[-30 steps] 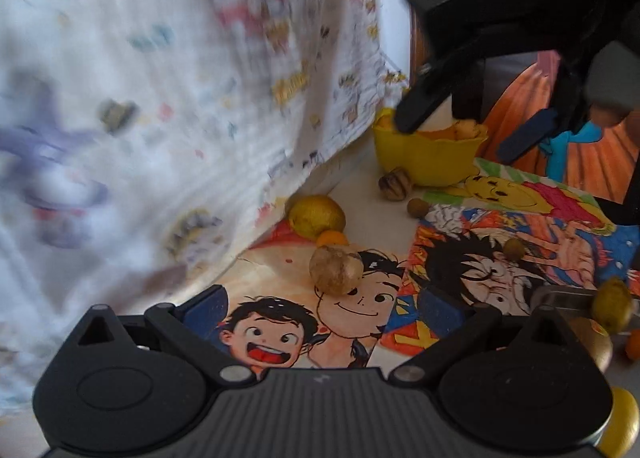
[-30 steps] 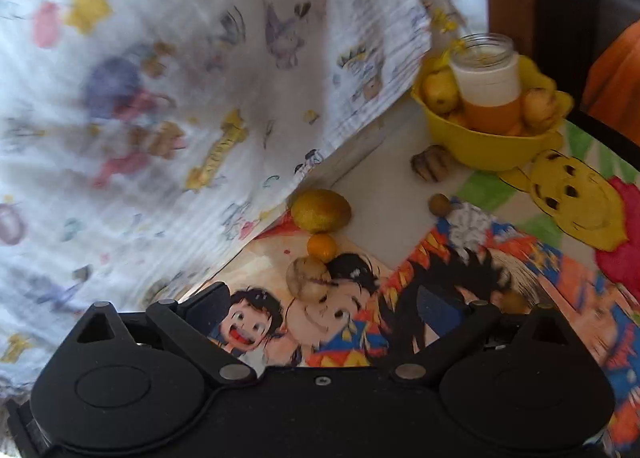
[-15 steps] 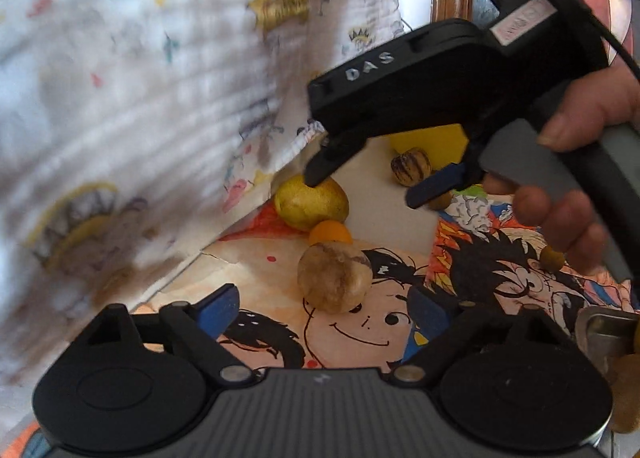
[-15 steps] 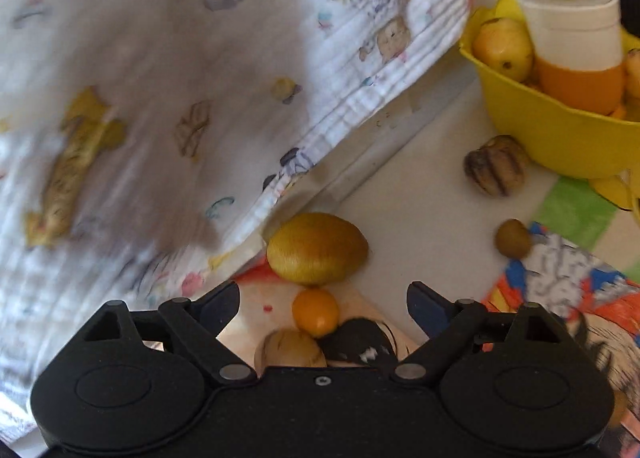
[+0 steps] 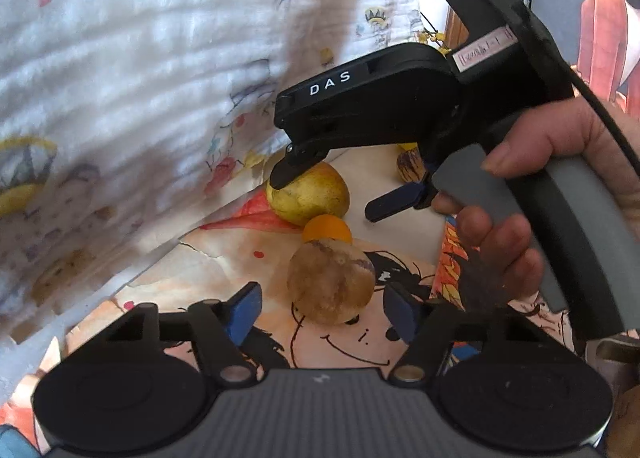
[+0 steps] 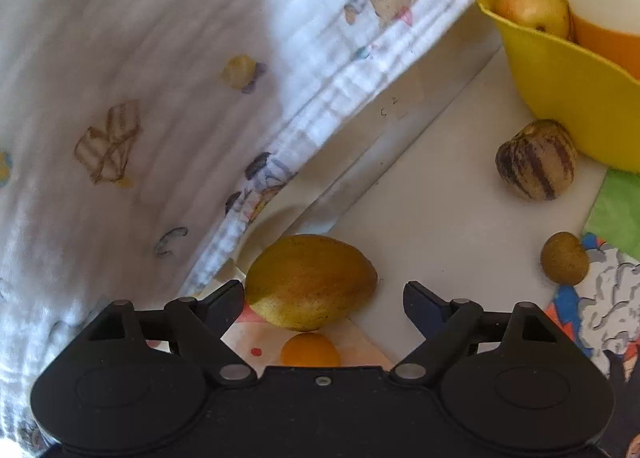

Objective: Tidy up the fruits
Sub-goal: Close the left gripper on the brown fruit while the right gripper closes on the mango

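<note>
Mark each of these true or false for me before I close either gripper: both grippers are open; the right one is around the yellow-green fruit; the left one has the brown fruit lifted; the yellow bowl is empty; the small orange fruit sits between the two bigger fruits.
1. Both grippers are open. True: the left gripper and right gripper both show wide gaps.
2. The right gripper brackets the yellow-green fruit. True, but it is not yet closed on it.
3. The left gripper has lifted the brown fruit. False: it rests on the cartoon mat, between open fingers.
4. The yellow bowl is empty. False: it holds a yellow fruit and a jar.
5. The small orange fruit sits between the two larger fruits. True.
</note>
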